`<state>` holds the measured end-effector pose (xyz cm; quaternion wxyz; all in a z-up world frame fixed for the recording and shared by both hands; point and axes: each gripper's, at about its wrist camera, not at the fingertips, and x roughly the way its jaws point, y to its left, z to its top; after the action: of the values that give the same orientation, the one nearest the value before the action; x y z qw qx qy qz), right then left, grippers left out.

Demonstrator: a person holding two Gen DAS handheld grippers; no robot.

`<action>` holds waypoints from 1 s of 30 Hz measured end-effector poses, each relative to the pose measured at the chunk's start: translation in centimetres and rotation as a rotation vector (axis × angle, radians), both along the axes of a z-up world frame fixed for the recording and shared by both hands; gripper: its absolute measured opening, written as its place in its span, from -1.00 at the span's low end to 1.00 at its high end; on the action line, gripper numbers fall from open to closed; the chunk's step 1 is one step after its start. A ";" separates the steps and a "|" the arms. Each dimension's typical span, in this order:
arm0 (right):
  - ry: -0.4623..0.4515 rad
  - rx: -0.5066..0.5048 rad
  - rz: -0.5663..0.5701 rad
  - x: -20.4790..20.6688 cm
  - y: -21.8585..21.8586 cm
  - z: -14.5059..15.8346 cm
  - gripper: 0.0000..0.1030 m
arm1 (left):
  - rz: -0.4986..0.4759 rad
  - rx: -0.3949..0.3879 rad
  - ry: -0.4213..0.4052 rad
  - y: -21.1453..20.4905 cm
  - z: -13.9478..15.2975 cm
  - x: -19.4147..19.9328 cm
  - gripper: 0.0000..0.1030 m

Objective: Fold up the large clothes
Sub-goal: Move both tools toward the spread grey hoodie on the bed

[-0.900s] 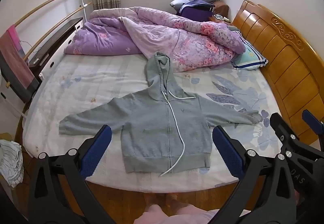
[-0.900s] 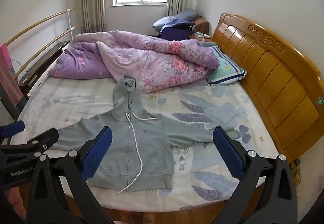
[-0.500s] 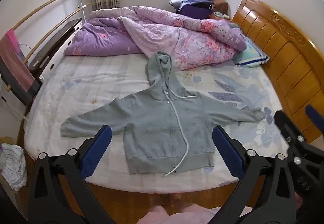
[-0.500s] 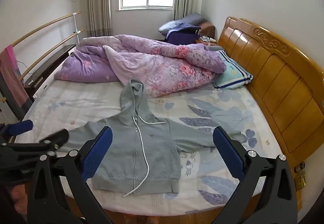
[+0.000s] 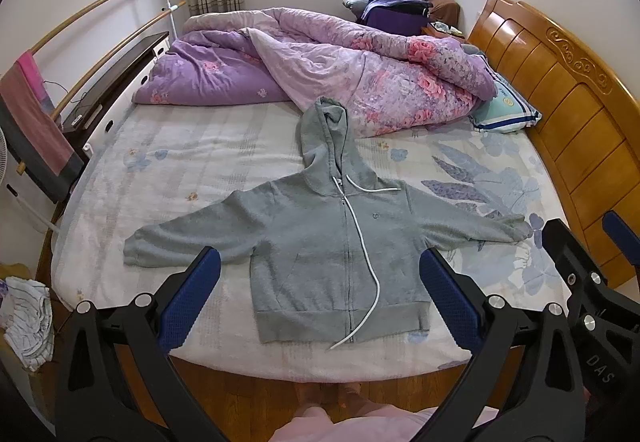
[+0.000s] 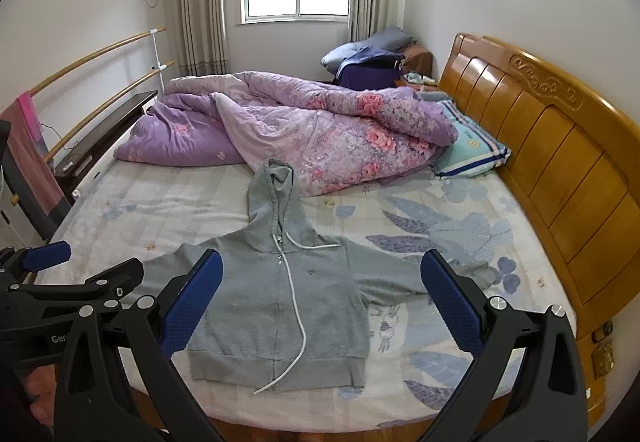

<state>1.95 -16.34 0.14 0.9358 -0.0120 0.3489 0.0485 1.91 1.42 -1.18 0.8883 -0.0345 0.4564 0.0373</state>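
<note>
nothing folded yet: grey hoodie [image 5: 336, 254] flat on bed [image 5: 168, 162], sleeves out, ahead of left hand-held gripper [image 5: 318, 298] and right hand-held gripper [image 6: 320, 298], both wide, holding nothing.

A grey zip hoodie [image 5: 320, 242] lies face up on the bed [image 5: 180, 162], sleeves spread wide, hood toward the bunched purple floral quilt [image 5: 340, 74], its white drawstring [image 5: 368, 274] trailing past the hem. The left tool [image 5: 320, 282] hangs above the near edge, jaws wide and empty. The right tool [image 5: 592, 254] shows at the right edge.
</note>
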 end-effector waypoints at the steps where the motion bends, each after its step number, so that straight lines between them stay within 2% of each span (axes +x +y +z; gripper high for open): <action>1: 0.002 0.005 -0.001 0.0 -0.1 -0.1 0.86 | 0.000 -0.002 -0.001 0.1 0.0 0.0 0.93; 30: 0.026 0.010 -0.007 -0.4 -1.0 -1.2 0.86 | -0.011 0.003 0.019 -0.8 -1.0 -0.5 0.93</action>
<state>1.59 -17.29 -1.04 0.9314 -0.0053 0.3609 0.0470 1.40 0.59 -2.17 0.8842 -0.0305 0.4649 0.0335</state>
